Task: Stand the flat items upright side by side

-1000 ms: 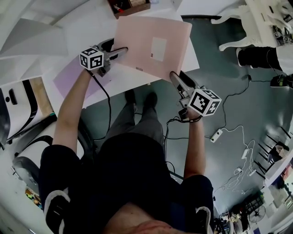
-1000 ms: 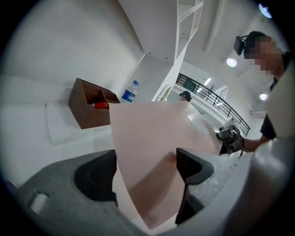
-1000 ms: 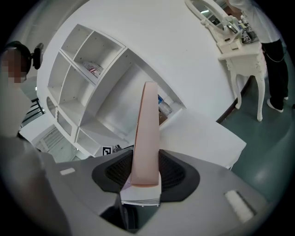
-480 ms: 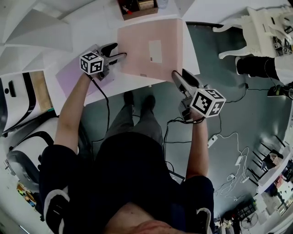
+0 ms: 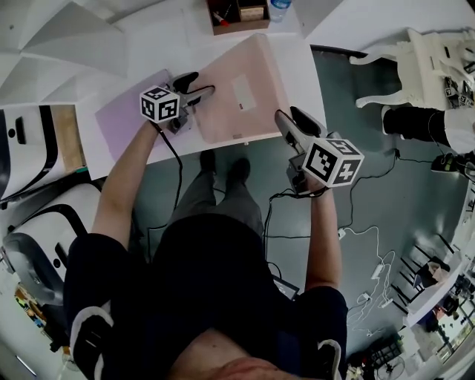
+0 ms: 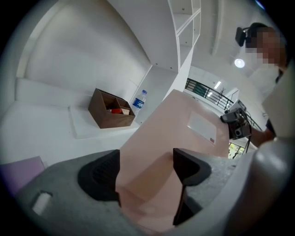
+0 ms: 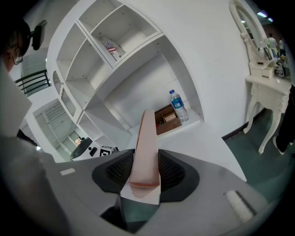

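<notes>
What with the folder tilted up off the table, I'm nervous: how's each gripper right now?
Left gripper: open, jaws just closing in, folder edge between them, not pinched.
Right gripper: shut on the folder.

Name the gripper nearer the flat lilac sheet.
Left gripper: beside the lilac sheet, jaws just closing, flat pink board between them. Right gripper grips the board's far side.

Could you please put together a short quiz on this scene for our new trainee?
1. True or false: the right gripper is shut on the edge of the pink board.
2. What stands beside the brown box? A) a water bottle B) a mug C) a lamp
3. Fill in: in the head view, the sheet lying flat left of the pink board is ____.
Key: 1 true; 2 A; 3 purple.
</notes>
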A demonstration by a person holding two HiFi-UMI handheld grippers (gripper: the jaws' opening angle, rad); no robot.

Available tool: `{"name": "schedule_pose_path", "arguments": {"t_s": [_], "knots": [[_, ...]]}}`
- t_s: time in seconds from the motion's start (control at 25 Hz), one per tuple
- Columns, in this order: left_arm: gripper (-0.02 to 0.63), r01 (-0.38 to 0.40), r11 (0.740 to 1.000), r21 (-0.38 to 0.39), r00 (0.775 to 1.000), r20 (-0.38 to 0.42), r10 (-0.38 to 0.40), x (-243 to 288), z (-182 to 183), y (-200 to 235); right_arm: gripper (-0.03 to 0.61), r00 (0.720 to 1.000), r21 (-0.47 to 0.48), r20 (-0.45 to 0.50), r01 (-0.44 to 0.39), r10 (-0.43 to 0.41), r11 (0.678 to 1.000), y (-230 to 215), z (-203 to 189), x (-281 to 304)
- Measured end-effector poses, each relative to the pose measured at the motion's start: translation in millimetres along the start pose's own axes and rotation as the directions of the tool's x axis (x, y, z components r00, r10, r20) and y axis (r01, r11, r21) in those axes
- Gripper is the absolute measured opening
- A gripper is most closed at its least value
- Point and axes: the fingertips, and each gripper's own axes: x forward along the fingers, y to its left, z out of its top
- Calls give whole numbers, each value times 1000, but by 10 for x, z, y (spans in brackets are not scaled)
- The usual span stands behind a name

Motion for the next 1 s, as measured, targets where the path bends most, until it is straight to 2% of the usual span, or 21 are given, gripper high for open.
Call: {"name": "schedule_pose_path", "arguments": {"t_s": [0.24, 0.36, 0.48, 0.6, 0.76, 0.84, 0.96, 1.0], "knots": [[370, -81, 997, -4, 996, 44, 81, -161, -14, -11, 172, 1000, -78, -24, -11, 9, 997, 231, 74, 55], [317, -107, 993, -50, 990, 88, 111, -233, -48, -5, 179, 999, -93, -34, -41, 38, 995, 377, 52, 117], [268, -131, 983, -126, 977, 152, 150, -323, -87, 21, 184, 994, -51, -48, -96, 93, 994, 495, 8, 182], [267, -153, 969, -194, 960, 202, 192, -400, -117, 71, 196, 988, 13, -47, -145, 145, 989, 557, -52, 232], [267, -170, 965, -201, 951, 223, 214, -427, -144, 85, 247, 988, 35, -48, -146, 147, 989, 604, -161, 304], [264, -168, 962, -214, 948, 232, 217, -437, -145, 85, 239, 985, 47, -57, -163, 166, 985, 641, -181, 339], [261, -172, 961, -216, 946, 234, 222, -430, -162, 76, 291, 980, 19, -129, -150, 152, 988, 629, -310, 466], [254, -173, 962, -213, 946, 235, 222, -423, -165, 75, 290, 979, 3, -153, -135, 134, 991, 610, -358, 507]]}}
